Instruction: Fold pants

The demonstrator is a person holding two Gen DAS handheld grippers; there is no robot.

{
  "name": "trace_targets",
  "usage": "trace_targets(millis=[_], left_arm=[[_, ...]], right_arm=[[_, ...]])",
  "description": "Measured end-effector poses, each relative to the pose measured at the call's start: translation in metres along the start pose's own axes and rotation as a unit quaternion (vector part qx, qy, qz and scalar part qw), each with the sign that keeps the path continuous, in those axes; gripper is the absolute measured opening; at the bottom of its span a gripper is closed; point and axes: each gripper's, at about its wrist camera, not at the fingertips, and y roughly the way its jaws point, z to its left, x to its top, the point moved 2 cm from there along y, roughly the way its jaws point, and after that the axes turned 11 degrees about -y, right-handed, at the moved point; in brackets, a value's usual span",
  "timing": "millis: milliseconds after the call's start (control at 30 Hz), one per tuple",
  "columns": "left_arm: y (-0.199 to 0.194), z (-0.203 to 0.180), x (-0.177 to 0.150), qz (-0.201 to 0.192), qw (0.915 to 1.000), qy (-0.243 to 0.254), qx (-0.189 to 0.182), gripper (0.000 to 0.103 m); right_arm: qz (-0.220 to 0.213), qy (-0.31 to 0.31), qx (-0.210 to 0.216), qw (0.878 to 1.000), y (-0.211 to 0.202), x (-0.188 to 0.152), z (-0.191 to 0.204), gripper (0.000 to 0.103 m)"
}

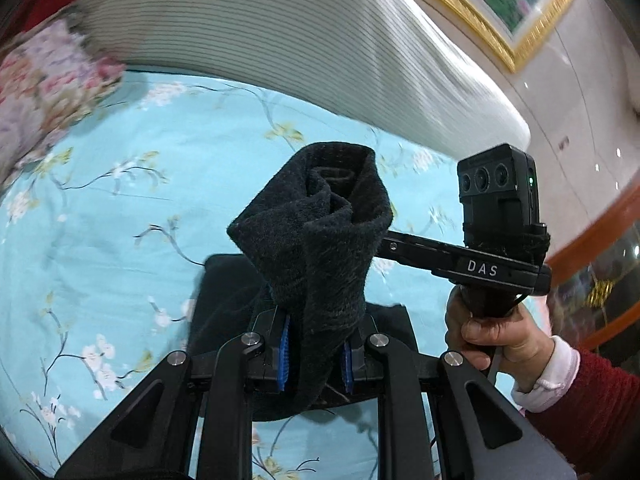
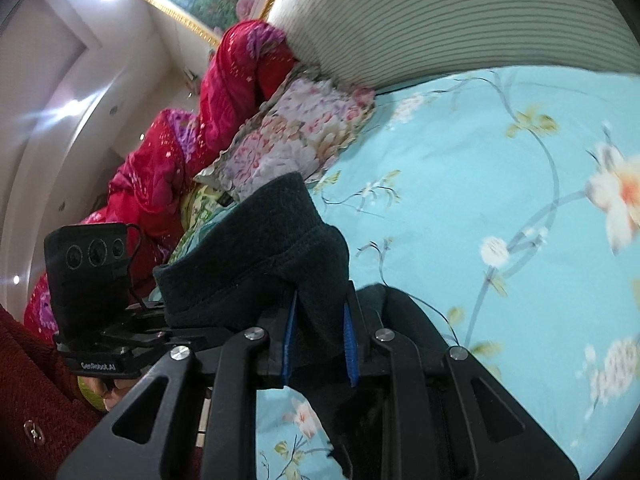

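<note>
A turquoise floral bedsheet (image 1: 120, 240) covered the bed and filled most of both views, with a ribbed white headboard cushion (image 1: 280, 40) rising along its far edge. Beyond the cushion hung a gold-framed painting (image 1: 500, 4) on a pale wall. In the right wrist view a crimson quilt (image 2: 168, 168) lay heaped at the bed's side, and a floral pillow (image 2: 296, 132) rested between that quilt and the cushion. The dark fleece pants (image 1: 316, 232) were lifted above the sheet, their lower part draped on it beneath the tools. The left gripper (image 1: 316, 356) was pinching a rolled, upright bunch of the pants between its blue pads (image 1: 283, 356), and this bunch blocked much of the forward view. The right gripper (image 2: 320, 348) likewise clamped a fold of the same pants between its blue pads (image 2: 351, 348), the cloth spilling over toward the left and hiding the sheet behind it. In the left wrist view the right hand (image 1: 496, 332), in a red sleeve with a white cuff, grasped the handle of the opposite tool, just beside the pants.
</note>
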Motion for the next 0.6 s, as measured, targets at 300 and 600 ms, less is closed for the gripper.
trace_targets(millis=[300,600], left_arm=[[0.037,-0.05,-0.03,0.04,0.9971,0.065,0.004,0.019],[0.075,-0.082,-0.06,0.054,0.9895,0.13,0.032,0.019]], right_arm=[[-0.038,0.051,-0.02,0.998,-0.041,-0.046,-0.026,0.022],[-0.04,0.085,-0.05,0.994,-0.061,-0.084,-0.052,0.022]])
